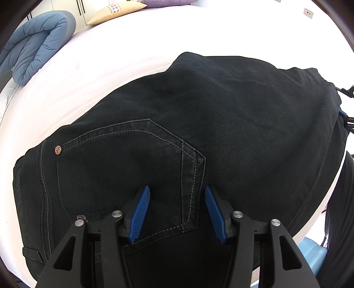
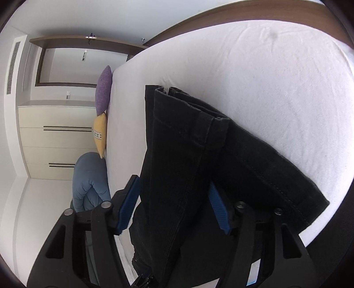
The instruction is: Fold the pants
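Observation:
Black jeans (image 1: 199,124) lie folded on the white bed (image 1: 110,62), back pocket (image 1: 124,168) with grey stitching up. My left gripper (image 1: 177,195) hovers just over the pocket area, jaws open, holding nothing. In the right wrist view the jeans (image 2: 188,155) show as stacked folded layers hanging over the bed's edge, with the hems toward the far end. My right gripper (image 2: 174,195) is rolled sideways and its blue pads (image 2: 218,210) stand on either side of the folded layers, jaws wide apart. Part of the right gripper shows at the left wrist view's right edge (image 1: 347,119).
A rolled blue duvet (image 1: 37,44) and a beige pillow (image 1: 115,11) and a purple pillow (image 1: 166,2) lie at the bed's far end. White sheet (image 2: 265,88) spreads beyond the jeans. Cream wardrobe drawers (image 2: 55,137) stand past the bed. A light blue object (image 1: 312,254) sits below the bed edge.

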Tool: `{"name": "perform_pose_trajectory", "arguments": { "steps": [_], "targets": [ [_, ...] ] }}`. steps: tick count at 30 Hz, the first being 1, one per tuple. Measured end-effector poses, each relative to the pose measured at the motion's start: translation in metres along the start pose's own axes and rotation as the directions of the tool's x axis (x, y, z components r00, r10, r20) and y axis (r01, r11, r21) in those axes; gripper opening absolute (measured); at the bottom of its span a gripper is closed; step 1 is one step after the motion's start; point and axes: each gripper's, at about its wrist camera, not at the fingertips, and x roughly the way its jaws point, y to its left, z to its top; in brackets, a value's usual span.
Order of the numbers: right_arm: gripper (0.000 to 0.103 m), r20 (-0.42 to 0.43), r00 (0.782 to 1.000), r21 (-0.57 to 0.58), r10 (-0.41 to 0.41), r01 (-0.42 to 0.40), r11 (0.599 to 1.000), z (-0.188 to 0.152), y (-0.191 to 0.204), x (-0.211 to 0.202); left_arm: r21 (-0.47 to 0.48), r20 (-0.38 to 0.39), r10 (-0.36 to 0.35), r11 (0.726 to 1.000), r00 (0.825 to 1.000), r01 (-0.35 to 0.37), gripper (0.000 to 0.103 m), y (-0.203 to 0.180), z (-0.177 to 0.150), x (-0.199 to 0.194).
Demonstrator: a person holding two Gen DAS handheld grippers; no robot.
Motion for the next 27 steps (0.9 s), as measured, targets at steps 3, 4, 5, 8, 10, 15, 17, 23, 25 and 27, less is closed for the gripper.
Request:
{"name": "perform_pose_trajectory", "arguments": {
  "steps": [3, 4, 5, 8, 10, 15, 17, 23, 25, 27],
  "targets": [
    [0.011, -0.002, 0.999, -0.037, -0.035, 0.035, 0.999, -0.005, 0.001, 0.006, 0.012, 0.003, 0.0, 1.0, 1.0, 0.0, 0.055, 0.0, -0.001, 0.0],
    [0.004, 0.008, 0.999, -0.054, -0.046, 0.046, 0.997, -0.007, 0.002, 0.004, 0.019, 0.002, -0.001, 1.0, 1.0, 0.001, 0.055, -0.001, -0.001, 0.0],
    [0.004, 0.019, 0.998, -0.062, -0.055, 0.056, 0.996, -0.008, 0.001, 0.001, 0.029, -0.001, -0.003, 1.0, 1.0, 0.003, 0.055, -0.001, -0.001, 0.0],
    [0.002, 0.063, 0.995, -0.075, -0.08, 0.084, 0.994, -0.014, -0.002, -0.022, 0.066, -0.014, -0.012, 0.998, 1.0, 0.013, 0.055, -0.002, -0.001, 0.0],
    [0.001, 0.088, 0.993, -0.075, -0.077, 0.084, 0.994, -0.02, -0.003, -0.042, 0.088, -0.022, -0.015, 0.996, 1.0, 0.017, 0.057, -0.002, 0.0, 0.0],
    [0.001, 0.127, 0.986, -0.085, -0.106, 0.117, 0.989, -0.039, -0.009, -0.072, 0.109, -0.031, -0.032, 0.993, 0.999, 0.035, 0.057, -0.001, 0.0, 0.0],
    [0.001, 0.12, 0.987, -0.056, -0.104, 0.111, 0.992, -0.045, -0.017, -0.078, 0.123, -0.038, -0.024, 0.992, 0.999, 0.029, 0.057, -0.001, 0.002, 0.001],
    [0.001, 0.115, 0.985, 0.021, -0.129, 0.127, 0.992, -0.047, -0.048, -0.086, 0.161, -0.068, -0.031, 0.986, 0.997, 0.042, 0.057, 0.005, 0.001, -0.001],
    [0.001, 0.113, 0.985, 0.039, -0.13, 0.126, 0.991, -0.048, -0.056, -0.091, 0.184, -0.083, -0.032, 0.982, 0.996, 0.047, 0.057, 0.007, 0.0, -0.003],
    [0.001, 0.101, 0.985, 0.038, -0.137, 0.134, 0.99, -0.047, -0.058, -0.09, 0.19, -0.094, -0.041, 0.98, 0.995, 0.058, 0.057, 0.011, -0.002, -0.004]
  ]
}}
